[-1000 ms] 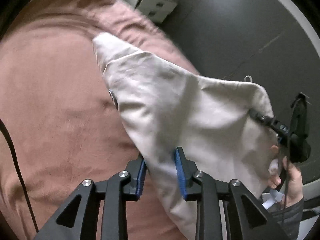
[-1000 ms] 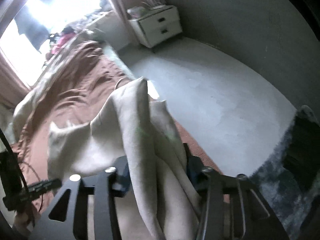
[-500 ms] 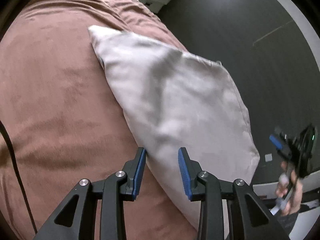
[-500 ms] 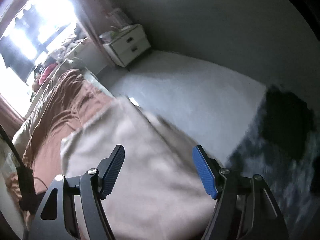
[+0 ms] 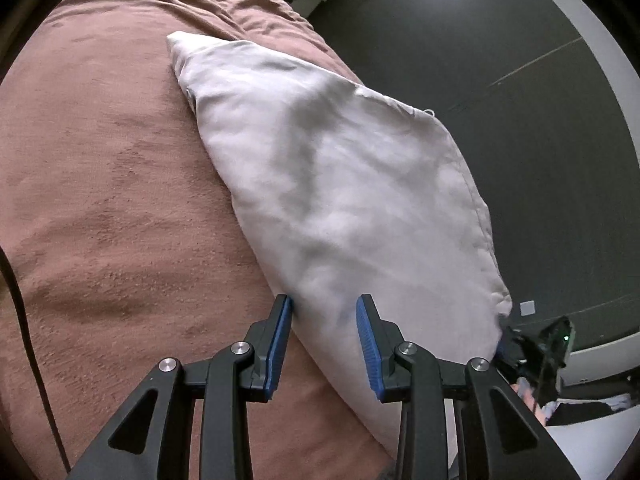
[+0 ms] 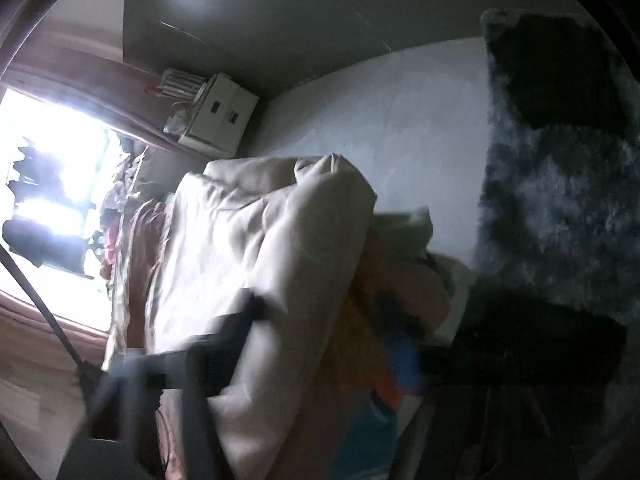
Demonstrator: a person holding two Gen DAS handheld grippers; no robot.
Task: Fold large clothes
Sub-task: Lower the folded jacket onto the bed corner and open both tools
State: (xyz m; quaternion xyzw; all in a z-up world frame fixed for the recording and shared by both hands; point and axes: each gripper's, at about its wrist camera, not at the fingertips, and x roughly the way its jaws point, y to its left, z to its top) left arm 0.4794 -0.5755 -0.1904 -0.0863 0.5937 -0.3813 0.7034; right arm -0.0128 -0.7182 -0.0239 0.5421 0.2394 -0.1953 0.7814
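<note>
I am watching the pale garment [image 5: 340, 184] lying folded on the brown bedspread [image 5: 108, 200], along the bed's right edge, next to the dark floor [image 5: 500, 80]. Its long axis is running diagonally, from a far corner up at the left to a near corner down at the right, so the cloth is stretching away ahead of both tools.

My left gripper [image 5: 324, 340] is sitting at the near left border of the cloth, its blue pads partly apart; the fabric's edge is lying between them, the left pad touching the border, but I cannot tell whether they are really pinching it.

My right gripper [image 5: 536, 354] is showing in the left view at the near right corner of the garment, just beside the hanging tip. In its own blurred view, the right gripper's jaws are closing and a fold of the garment is passing between them, though whether the pads are pressing yet I cannot tell.

I am judging the right hand to be nearer the loose corner, so the next fold probably turns on carrying that near right end toward the far left corner, along the long axis.
</note>
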